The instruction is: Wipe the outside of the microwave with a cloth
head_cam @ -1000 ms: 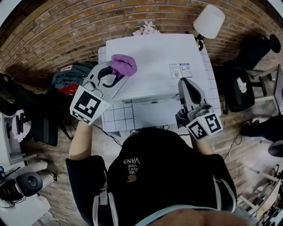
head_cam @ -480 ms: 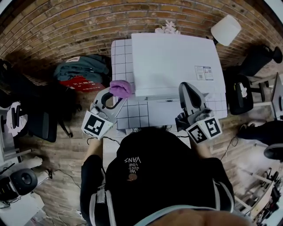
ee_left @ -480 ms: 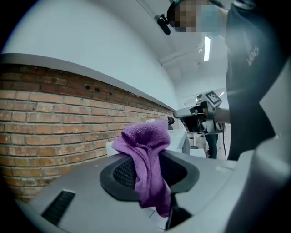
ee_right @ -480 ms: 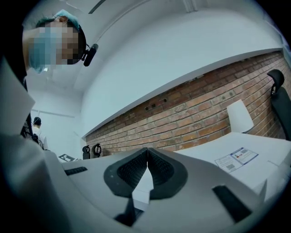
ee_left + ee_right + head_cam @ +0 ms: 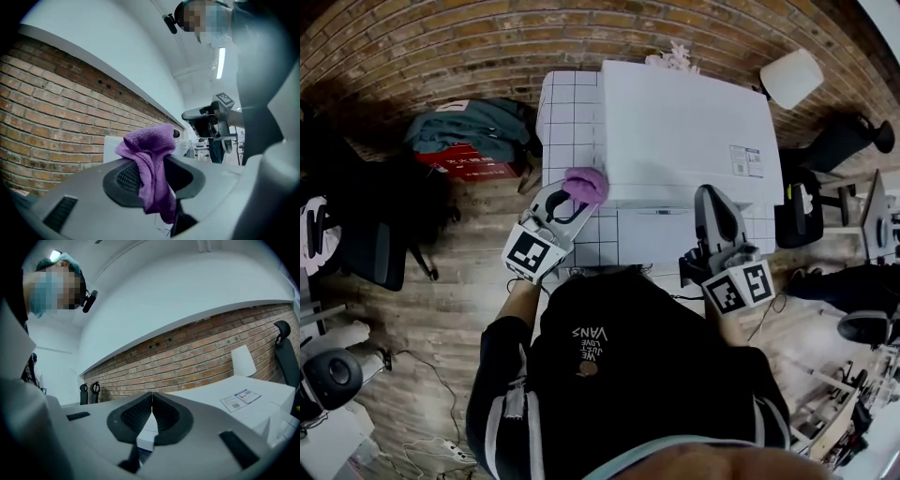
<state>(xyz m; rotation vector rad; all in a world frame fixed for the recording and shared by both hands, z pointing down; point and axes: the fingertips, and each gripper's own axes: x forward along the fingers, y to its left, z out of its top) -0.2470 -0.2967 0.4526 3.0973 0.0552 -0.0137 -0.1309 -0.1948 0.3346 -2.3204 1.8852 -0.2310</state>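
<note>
Cloth (image 5: 586, 184) is pinched mid-fold by left gripper (image 5: 568, 199); soft, light, limp, so a bunched hold is judged secure. Right gripper (image 5: 713, 199) jaws are pressed together, empty.

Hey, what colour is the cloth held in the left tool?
Purple. The cloth shows best in the left gripper view.

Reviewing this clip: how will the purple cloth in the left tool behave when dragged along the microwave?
Likely floppy: the purple cloth droops in folds from the left tool. Probably light, as one pinch carries it. Its nubby weave should grip rather than slip on the microwave.
</note>
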